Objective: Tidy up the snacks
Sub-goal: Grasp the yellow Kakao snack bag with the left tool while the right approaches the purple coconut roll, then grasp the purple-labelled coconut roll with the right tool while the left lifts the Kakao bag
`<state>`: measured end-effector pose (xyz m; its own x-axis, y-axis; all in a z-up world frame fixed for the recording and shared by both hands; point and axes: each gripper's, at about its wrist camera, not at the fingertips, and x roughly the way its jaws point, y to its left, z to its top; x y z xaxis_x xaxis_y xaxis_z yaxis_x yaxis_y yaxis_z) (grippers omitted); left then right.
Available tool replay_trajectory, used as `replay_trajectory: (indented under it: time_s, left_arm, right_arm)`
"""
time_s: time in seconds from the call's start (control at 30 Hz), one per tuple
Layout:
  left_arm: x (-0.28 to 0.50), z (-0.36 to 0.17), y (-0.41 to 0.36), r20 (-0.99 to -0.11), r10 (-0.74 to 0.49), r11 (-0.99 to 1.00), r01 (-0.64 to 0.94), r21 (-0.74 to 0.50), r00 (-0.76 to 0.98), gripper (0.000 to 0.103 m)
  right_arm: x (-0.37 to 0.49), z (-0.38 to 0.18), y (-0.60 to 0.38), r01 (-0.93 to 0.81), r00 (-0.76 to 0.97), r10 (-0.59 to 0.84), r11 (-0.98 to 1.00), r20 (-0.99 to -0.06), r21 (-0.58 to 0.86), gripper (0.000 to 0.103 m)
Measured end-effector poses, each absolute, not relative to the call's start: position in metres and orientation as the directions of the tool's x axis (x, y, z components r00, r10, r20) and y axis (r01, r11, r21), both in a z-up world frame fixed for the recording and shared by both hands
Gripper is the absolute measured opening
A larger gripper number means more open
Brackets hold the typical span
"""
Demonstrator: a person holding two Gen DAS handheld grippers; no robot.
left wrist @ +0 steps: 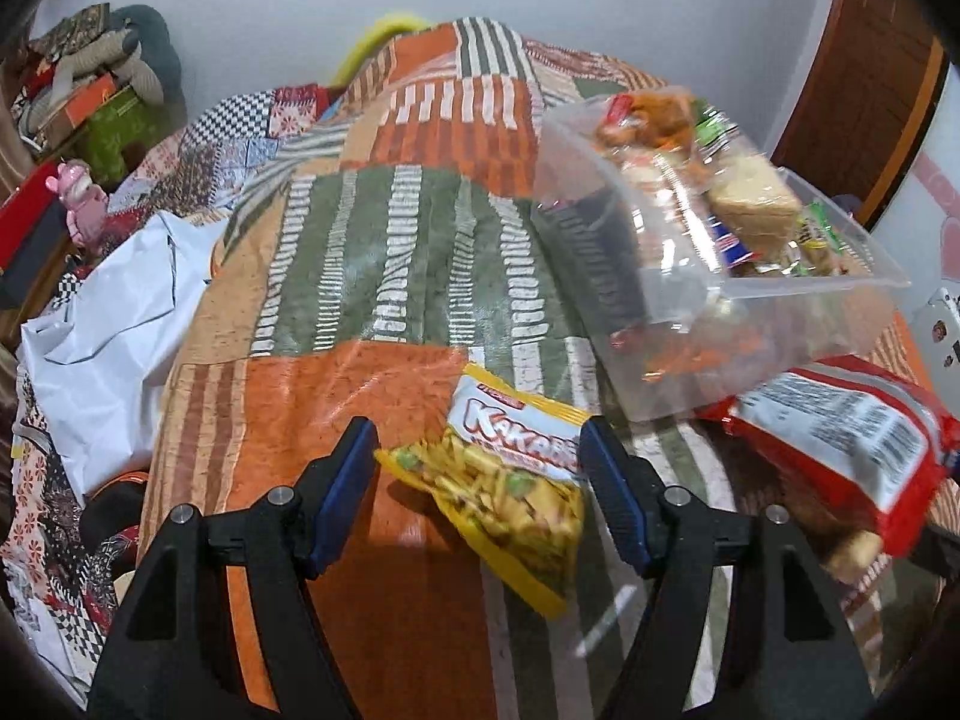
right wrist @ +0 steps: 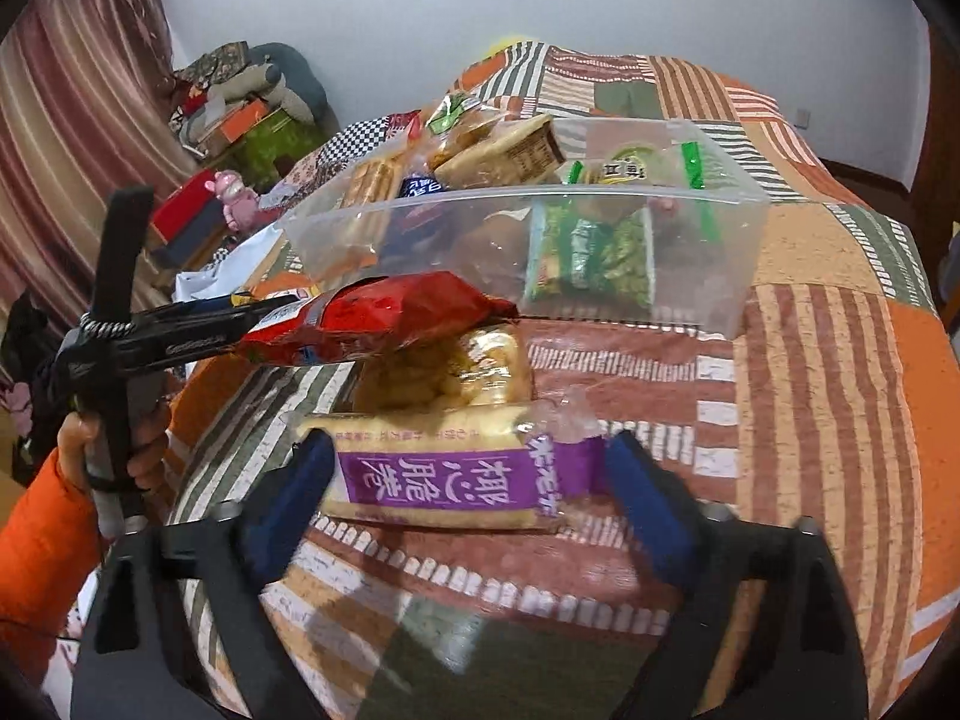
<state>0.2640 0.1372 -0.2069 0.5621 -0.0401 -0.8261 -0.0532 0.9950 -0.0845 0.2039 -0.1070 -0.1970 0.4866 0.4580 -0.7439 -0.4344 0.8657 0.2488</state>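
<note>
Patchwork quilt (left wrist: 372, 252); white bag (left wrist: 114, 324) at left edge; pink figurine (left wrist: 81, 204) beyond; striped curtain (right wrist: 72, 138).

Patchwork bedspread (left wrist: 384, 252) (orange, green) carries clear bin (left wrist: 774, 324), snack packets (right wrist: 444, 474).

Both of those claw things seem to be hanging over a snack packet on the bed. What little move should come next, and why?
Probably close the right gripper on the purple-label packet: its jaws are open on either side of it, not yet pressing. The clear bin just beyond already holds snacks, so the packet likely goes there. The left gripper likewise straddles the yellow packet.
</note>
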Motion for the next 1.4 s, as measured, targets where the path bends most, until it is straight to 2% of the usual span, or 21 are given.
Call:
replay_trajectory:
  time_s: [0.1,0.2,0.23,0.27,0.3,0.43,0.7,0.83,0.87,0.93,1.0,1.03,1.17,1.4]
  left_arm:
    - [0.269,-0.213,0.139,-0.832,-0.065,0.991,-0.059,-0.116,0.551,0.070]
    - [0.272,-0.216,0.139,-0.831,-0.068,0.990,-0.069,-0.127,0.553,0.069]
    - [0.272,-0.216,0.137,-0.829,-0.062,0.991,-0.068,-0.120,0.556,0.067]
    - [0.271,-0.216,0.134,-0.827,-0.057,0.992,-0.060,-0.109,0.559,0.058]
    - [0.272,-0.217,0.132,-0.828,-0.050,0.994,-0.055,-0.097,0.559,0.053]
    - [0.265,-0.214,0.128,-0.827,-0.017,0.996,-0.061,-0.062,0.562,0.043]
    - [0.230,-0.205,0.132,-0.833,-0.045,0.993,-0.068,-0.099,0.551,0.040]
    - [0.208,-0.197,0.125,-0.827,-0.067,0.993,-0.046,-0.111,0.558,0.037]
    - [0.202,-0.195,0.123,-0.824,-0.085,0.991,-0.038,-0.127,0.560,0.035]
    - [0.194,-0.191,0.117,-0.820,-0.109,0.989,-0.020,-0.145,0.562,0.034]
    - [0.191,-0.189,0.109,-0.818,-0.127,0.988,0.003,-0.152,0.560,0.034]
    - [0.190,-0.188,0.103,-0.818,-0.134,0.988,0.015,-0.152,0.559,0.034]
    - [0.191,-0.189,0.083,-0.822,-0.186,0.982,0.067,-0.178,0.539,0.034]
    - [0.192,-0.190,0.053,-0.820,-0.271,0.963,0.135,-0.234,0.505,0.034]
  right_arm:
    - [0.202,-0.197,-0.104,-0.430,0.488,0.458,0.867,-0.743,0.252,0.103]
    - [0.202,-0.199,-0.097,-0.429,0.483,0.452,0.869,-0.750,0.247,0.103]
    - [0.202,-0.200,-0.095,-0.426,0.488,0.445,0.872,-0.751,0.240,0.103]
    - [0.203,-0.200,-0.092,-0.426,0.490,0.438,0.875,-0.754,0.232,0.103]
    - [0.202,-0.201,-0.089,-0.430,0.489,0.430,0.876,-0.759,0.219,0.103]
    - [0.198,-0.201,-0.078,-0.431,0.504,0.387,0.887,-0.772,0.163,0.103]
    - [0.193,-0.204,-0.082,-0.477,0.488,0.375,0.871,-0.788,0.119,0.103]
    - [0.191,-0.203,-0.109,-0.431,0.463,0.417,0.877,-0.782,0.212,0.101]
    - [0.189,-0.201,-0.116,-0.425,0.465,0.438,0.873,-0.769,0.240,0.099]
    - [0.184,-0.198,-0.124,-0.426,0.459,0.460,0.865,-0.760,0.266,0.085]
    - [0.183,-0.199,-0.127,-0.438,0.423,0.489,0.847,-0.763,0.299,0.061]
    - [0.181,-0.201,-0.128,-0.444,0.401,0.502,0.838,-0.766,0.316,0.058]
    - [0.174,-0.204,-0.124,-0.457,0.390,0.506,0.832,-0.769,0.315,0.056]
    - [0.184,-0.202,-0.128,-0.440,0.353,0.574,0.799,-0.739,0.411,0.056]
